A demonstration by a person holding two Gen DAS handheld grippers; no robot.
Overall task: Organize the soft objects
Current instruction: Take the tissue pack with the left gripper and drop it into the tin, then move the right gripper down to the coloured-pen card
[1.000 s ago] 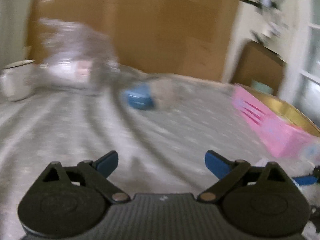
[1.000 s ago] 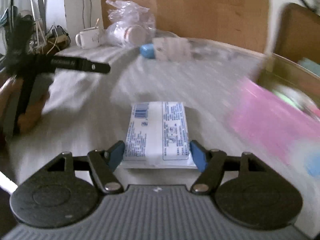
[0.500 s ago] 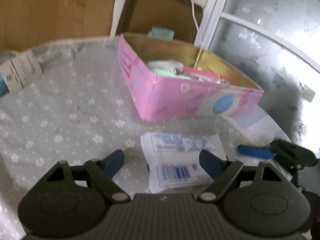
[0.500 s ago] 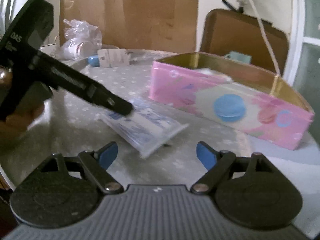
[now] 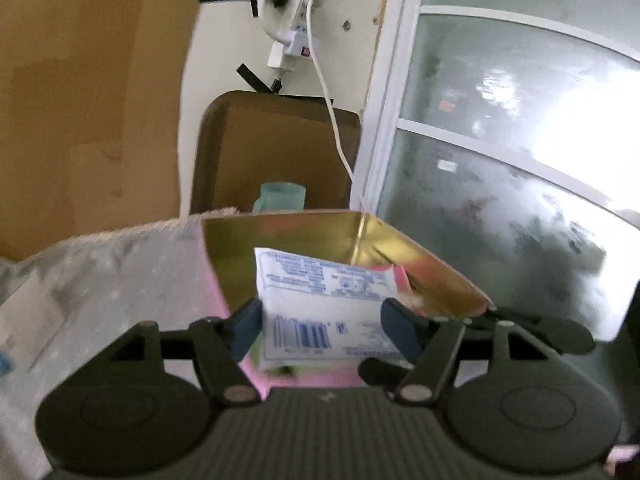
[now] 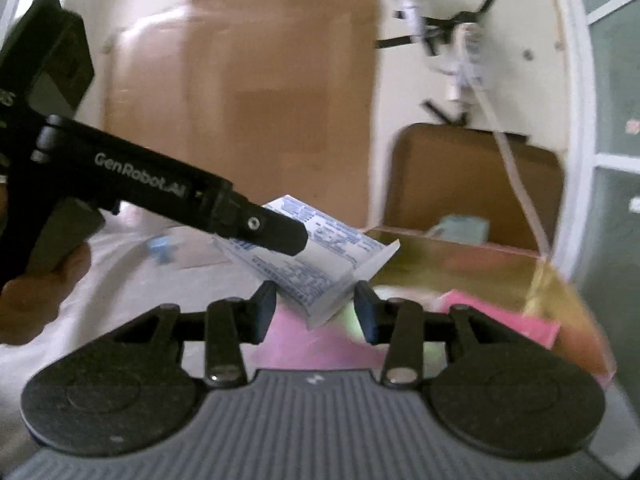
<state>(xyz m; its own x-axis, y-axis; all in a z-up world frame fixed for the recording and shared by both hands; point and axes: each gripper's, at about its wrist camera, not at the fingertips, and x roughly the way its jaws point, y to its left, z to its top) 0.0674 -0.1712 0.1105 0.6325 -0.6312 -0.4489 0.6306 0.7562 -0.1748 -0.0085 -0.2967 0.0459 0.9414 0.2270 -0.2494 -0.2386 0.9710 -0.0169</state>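
Note:
My left gripper (image 5: 322,326) is shut on a white soft packet with blue print (image 5: 320,304) and holds it in the air above the pink box with a gold inside (image 5: 288,236). The same packet shows in the right wrist view (image 6: 316,256), held by the left gripper (image 6: 280,236) over the box (image 6: 460,256). My right gripper (image 6: 316,312) stands just below the packet's lower corner with its jaws part open; the packet hangs in front of them, not clamped. Other pink and green soft items (image 6: 500,320) lie inside the box.
The box stands on a grey table with a white flower-print cloth (image 5: 120,280). A teal cup (image 5: 282,198) and a brown chair back (image 5: 280,152) are behind the box. A white cable (image 5: 340,140) hangs down to the box. A blue item (image 6: 160,248) lies farther back on the table.
My left gripper closed on the packet that lay on the table and lifted it over the box. My right gripper rose and narrowed, now under the packet.

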